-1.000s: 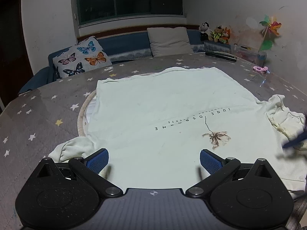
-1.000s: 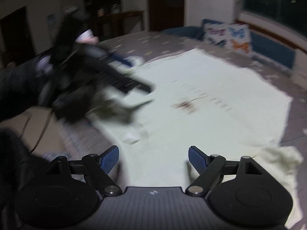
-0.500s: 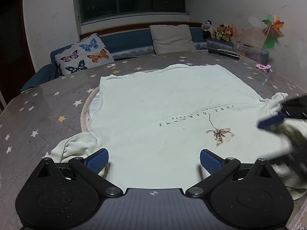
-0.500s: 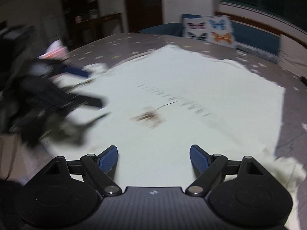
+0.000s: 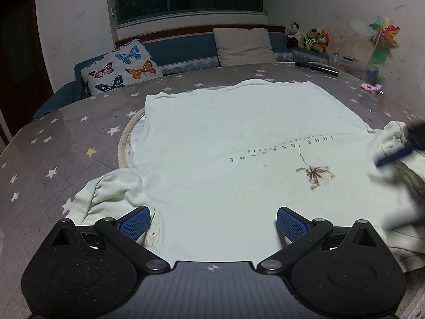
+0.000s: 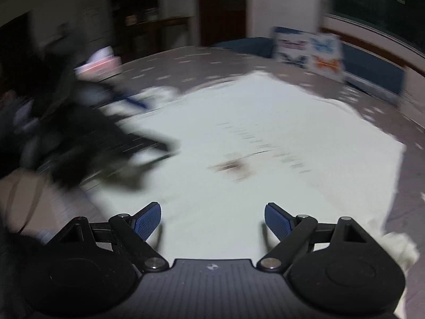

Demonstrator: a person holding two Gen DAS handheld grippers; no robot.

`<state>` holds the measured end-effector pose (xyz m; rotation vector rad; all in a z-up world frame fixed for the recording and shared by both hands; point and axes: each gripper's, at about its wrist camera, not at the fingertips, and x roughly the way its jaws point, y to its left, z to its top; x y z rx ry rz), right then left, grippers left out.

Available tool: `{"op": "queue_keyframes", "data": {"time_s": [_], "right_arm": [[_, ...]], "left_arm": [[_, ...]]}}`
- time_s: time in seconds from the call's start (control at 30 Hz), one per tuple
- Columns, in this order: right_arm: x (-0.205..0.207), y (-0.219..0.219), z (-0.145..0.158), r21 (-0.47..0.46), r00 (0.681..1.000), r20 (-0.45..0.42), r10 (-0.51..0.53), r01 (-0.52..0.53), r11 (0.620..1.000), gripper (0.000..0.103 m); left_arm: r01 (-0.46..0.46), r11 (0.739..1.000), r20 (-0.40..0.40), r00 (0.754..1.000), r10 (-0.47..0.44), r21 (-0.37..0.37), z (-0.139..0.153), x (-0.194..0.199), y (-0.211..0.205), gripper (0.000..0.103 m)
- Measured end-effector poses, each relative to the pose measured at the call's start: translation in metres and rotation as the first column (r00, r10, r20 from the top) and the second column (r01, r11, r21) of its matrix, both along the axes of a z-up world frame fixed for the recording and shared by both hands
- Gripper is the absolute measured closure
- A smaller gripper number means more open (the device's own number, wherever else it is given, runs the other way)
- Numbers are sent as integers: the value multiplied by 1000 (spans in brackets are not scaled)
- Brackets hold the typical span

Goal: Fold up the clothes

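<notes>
Pale mint cotton: the T-shirt [image 5: 225, 143] lay spread flat, print side up, on the star-print tablecloth [image 5: 66, 138], filling the centre of the left wrist view. Bunched sleeve [image 5: 111, 194] at approx. 8 o'clock, just beside the left gripper [image 5: 212, 220]; its blue pads stood wide apart over the shirt's near edge, nothing pinched. Lettering and brown leaf print [image 5: 314, 175] at approx. 4 o'clock. Butterfly cushion [image 5: 120, 66] at 11 o'clock, beyond the table. Right gripper [image 5: 398, 154] showed blurred at 3 o'clock, over the other sleeve.

Right wrist view, heavily blurred: right gripper [image 6: 212, 222] hung above the shirt w/ pads spread, nothing between them.
</notes>
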<state>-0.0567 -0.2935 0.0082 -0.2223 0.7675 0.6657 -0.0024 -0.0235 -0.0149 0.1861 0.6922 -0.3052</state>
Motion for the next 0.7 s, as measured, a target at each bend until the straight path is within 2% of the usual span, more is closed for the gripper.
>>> {"op": "queue_keyframes", "data": {"time_s": [0.1,0.2,0.3,0.4,0.53,0.6,0.7], "right_arm": [[36,-9,-8,15,996,-25,-85,85,996,16],[52,-12,-16,29,992,-31,-121,122,992,15],[43,-8,-16,41,996,-42,-77,79,996,15],[17,3,-15,46,998,-58,22,-20,999,15],[-19,20,-10,31,979,-82,187,-185,982,15],[-18,23,-6,27,976,-83,199,-197,980,15],[7,17,-1,9,993,-31,110,-109,994,15]], "left_arm": [[-8,1000,-3,1000,8,1,-1,-1,3,0],[-20,1000,-8,1000,20,2,-1,0,6,0],[-29,1000,-13,999,29,3,-2,1,9,0],[-37,999,-16,999,37,0,-3,3,12,0],[-43,999,-22,999,42,-7,-4,5,14,0],[-43,999,-22,999,43,-7,-4,5,14,0],[-45,999,-23,999,45,-8,-3,4,15,0]]}}
